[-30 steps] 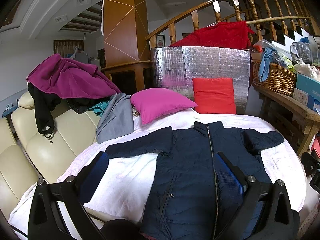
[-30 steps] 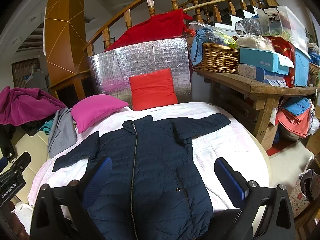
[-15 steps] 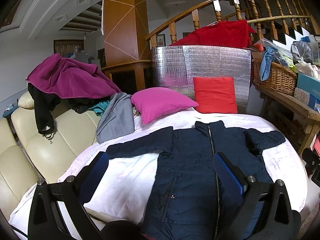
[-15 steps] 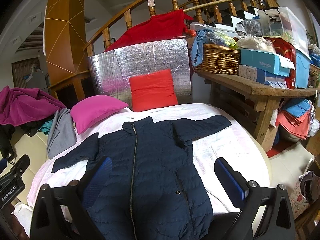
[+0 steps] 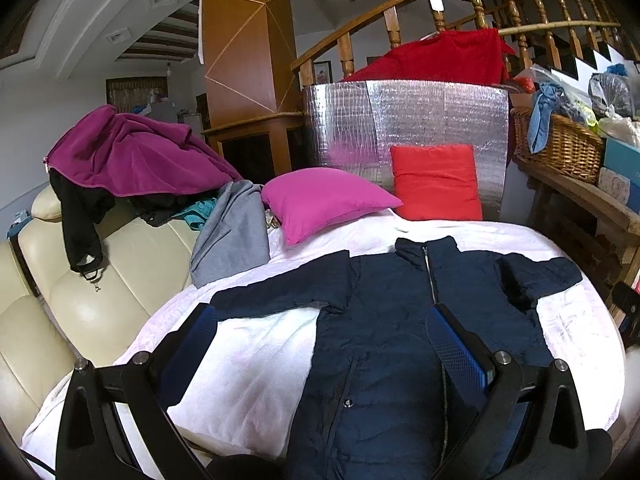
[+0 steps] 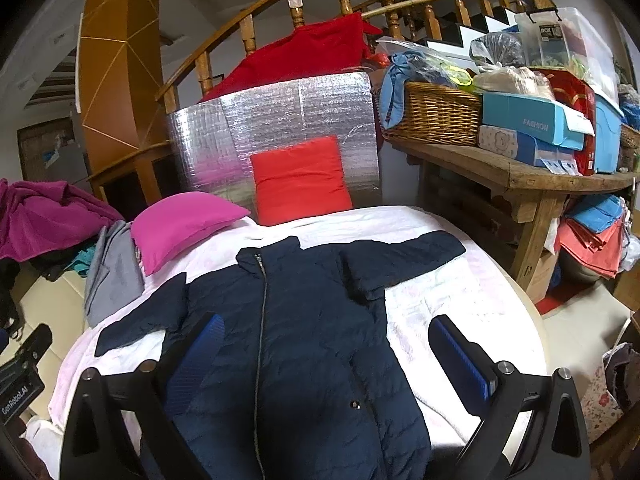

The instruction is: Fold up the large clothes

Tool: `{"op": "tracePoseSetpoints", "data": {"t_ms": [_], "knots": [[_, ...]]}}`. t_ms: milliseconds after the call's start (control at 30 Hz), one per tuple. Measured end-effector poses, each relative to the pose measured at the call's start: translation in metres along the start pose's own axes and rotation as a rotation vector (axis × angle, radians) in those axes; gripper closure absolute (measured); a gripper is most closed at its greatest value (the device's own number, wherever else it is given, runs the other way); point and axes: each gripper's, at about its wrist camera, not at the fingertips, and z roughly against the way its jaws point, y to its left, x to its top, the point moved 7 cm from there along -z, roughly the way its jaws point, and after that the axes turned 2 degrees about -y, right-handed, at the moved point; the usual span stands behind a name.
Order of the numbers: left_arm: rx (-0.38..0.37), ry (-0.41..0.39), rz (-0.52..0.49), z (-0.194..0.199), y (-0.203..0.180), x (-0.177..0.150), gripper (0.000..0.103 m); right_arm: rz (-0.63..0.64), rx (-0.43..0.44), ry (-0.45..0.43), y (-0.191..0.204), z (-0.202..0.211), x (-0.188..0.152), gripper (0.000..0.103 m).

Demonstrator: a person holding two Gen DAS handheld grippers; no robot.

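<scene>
A navy puffer jacket (image 5: 400, 320) lies flat, zipped, front up, sleeves spread, on a round table under a pale pink cloth (image 5: 256, 344). It also shows in the right wrist view (image 6: 304, 320). My left gripper (image 5: 320, 332) is open and empty, above the jacket's near left side. My right gripper (image 6: 326, 338) is open and empty, above the jacket's near right side. The jacket's hem is hidden below both frames.
A magenta pillow (image 5: 324, 200) and red pillow (image 5: 436, 180) sit at the table's far edge before a silver foil panel (image 5: 404, 120). A cream sofa (image 5: 80, 288) with piled clothes (image 5: 132, 156) is left. A wooden bench (image 6: 512, 172) with basket and boxes is right.
Both views have shifted slightly; the jacket sits marginally lower and nearer. Both grippers stay open and empty.
</scene>
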Motion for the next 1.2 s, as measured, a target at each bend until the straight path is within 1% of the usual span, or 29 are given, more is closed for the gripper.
{"op": "tracePoseSetpoints", "data": {"t_ms": [67, 133, 233, 267, 300, 333, 367, 400, 500, 533, 567, 600, 633, 700, 733, 800, 867, 900, 933, 1000, 1033, 1067, 1200], "knots": [[-0.014, 0.021, -0.008, -0.017, -0.007, 0.0, 0.0, -0.003, -0.012, -0.004, -0.005, -0.013, 0.004, 0.0], [-0.037, 0.077, -0.015, -0.047, -0.018, -0.004, 0.0, -0.023, -0.02, 0.002, -0.013, -0.028, 0.007, 0.0], [-0.055, 0.178, -0.03, -0.108, -0.04, -0.021, 0.0, -0.081, -0.021, 0.04, -0.036, -0.069, 0.007, 0.0], [-0.061, 0.222, -0.036, -0.131, -0.049, -0.029, 0.0, -0.115, -0.022, 0.064, -0.047, -0.086, 0.004, 0.0], [-0.079, 0.279, -0.036, -0.159, -0.06, -0.041, 0.0, -0.133, -0.02, 0.069, -0.056, -0.099, 0.003, 0.0], [-0.082, 0.324, -0.035, -0.18, -0.067, -0.051, 0.0, -0.166, -0.001, 0.059, -0.065, -0.113, 0.007, 0.0], [-0.071, 0.363, -0.035, -0.202, -0.074, -0.06, 0.0, -0.211, 0.017, 0.086, -0.082, -0.139, 0.005, 0.0], [-0.058, 0.391, -0.034, -0.225, -0.082, -0.069, 0.0, -0.254, 0.046, 0.071, -0.091, -0.155, 0.011, 0.0], [-0.037, 0.421, -0.039, -0.271, -0.103, -0.081, 0.0, -0.361, 0.081, 0.12, -0.13, -0.213, 0.01, 0.0], [-0.04, 0.427, -0.037, -0.282, -0.108, -0.083, 0.0, -0.362, 0.066, 0.139, -0.146, -0.225, 0.01, 0.0], [-0.052, 0.434, -0.032, -0.295, -0.115, -0.085, 0.0, -0.42, 0.086, 0.143, -0.159, -0.244, 0.012, 0.0], [-0.059, 0.444, -0.029, -0.302, -0.118, -0.087, 0.0, -0.498, 0.119, 0.149, -0.178, -0.269, 0.013, 0.0], [-0.063, 0.455, -0.028, -0.31, -0.122, -0.09, 0.0, -0.542, 0.137, 0.15, -0.184, -0.281, 0.013, 0.0], [-0.073, 0.484, -0.034, -0.324, -0.127, -0.1, 0.0, -0.666, 0.142, 0.176, -0.214, -0.317, 0.008, 0.001], [-0.076, 0.501, -0.04, -0.33, -0.129, -0.106, 0.0, -0.706, 0.144, 0.186, -0.224, -0.329, 0.004, 0.003], [-0.083, 0.56, -0.047, -0.343, -0.129, -0.115, 0.0, -0.801, 0.165, 0.197, -0.247, -0.359, -0.006, 0.007], [-0.094, 0.584, -0.049, -0.35, -0.13, -0.121, 0.0, -0.868, 0.135, 0.229, -0.266, -0.383, -0.017, 0.021], [-0.089, 0.585, -0.058, -0.353, -0.13, -0.123, 0.0, -0.901, 0.117, 0.252, -0.275, -0.397, -0.023, 0.023], [-0.085, 0.588, -0.064, -0.354, -0.13, -0.125, 0.0, -0.921, 0.113, 0.265, -0.283, -0.409, -0.027, 0.026], [-0.084, 0.595, -0.063, -0.357, -0.132, -0.127, 0.0, -0.939, 0.092, 0.278, -0.294, -0.426, -0.031, 0.027], [-0.082, 0.594, -0.064, -0.357, -0.133, -0.127, 0.0, -0.937, 0.084, 0.285, -0.294, -0.427, -0.037, 0.029], [-0.078, 0.591, -0.068, -0.357, -0.134, -0.127, 0.0, -0.937, 0.092, 0.281, -0.295, -0.433, -0.034, 0.03], [-0.065, 0.579, -0.081, -0.357, -0.136, -0.131, 0.0, -0.94, 0.046, 0.31, -0.297, -0.46, -0.036, 0.032]]}}
